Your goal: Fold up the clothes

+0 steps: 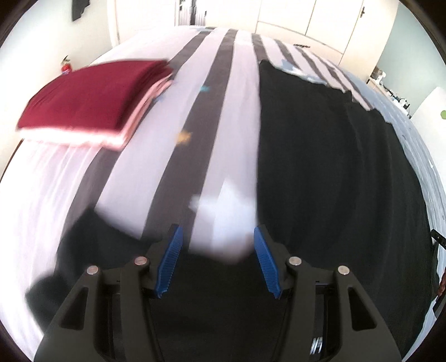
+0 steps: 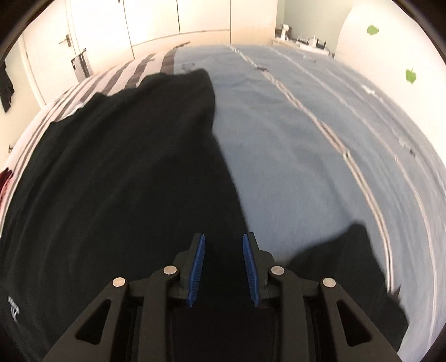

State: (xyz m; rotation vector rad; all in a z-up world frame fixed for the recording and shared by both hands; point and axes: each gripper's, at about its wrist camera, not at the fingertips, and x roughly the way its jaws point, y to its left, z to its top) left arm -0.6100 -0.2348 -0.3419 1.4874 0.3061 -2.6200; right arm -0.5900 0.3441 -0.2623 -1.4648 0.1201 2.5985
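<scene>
A black garment [image 1: 329, 167] lies spread flat on the bed, filling the right half of the left wrist view and the left half of the right wrist view [image 2: 125, 172]. My left gripper [image 1: 217, 231] is open over the garment's near left edge, where a sleeve [image 1: 89, 239] sticks out to the left. My right gripper [image 2: 224, 239] is open above the garment's near right part, with another sleeve [image 2: 348, 264] reaching out to the right. Nothing sits between either pair of blue pads. Both views are blurred by motion.
A folded stack with a dark red piece [image 1: 94, 94] on top and pink below rests at the bed's far left. The bedcover is grey-and-white striped [image 1: 217, 83] on one side, light blue [image 2: 306, 139] on the other. White cupboards [image 2: 178, 19] stand behind.
</scene>
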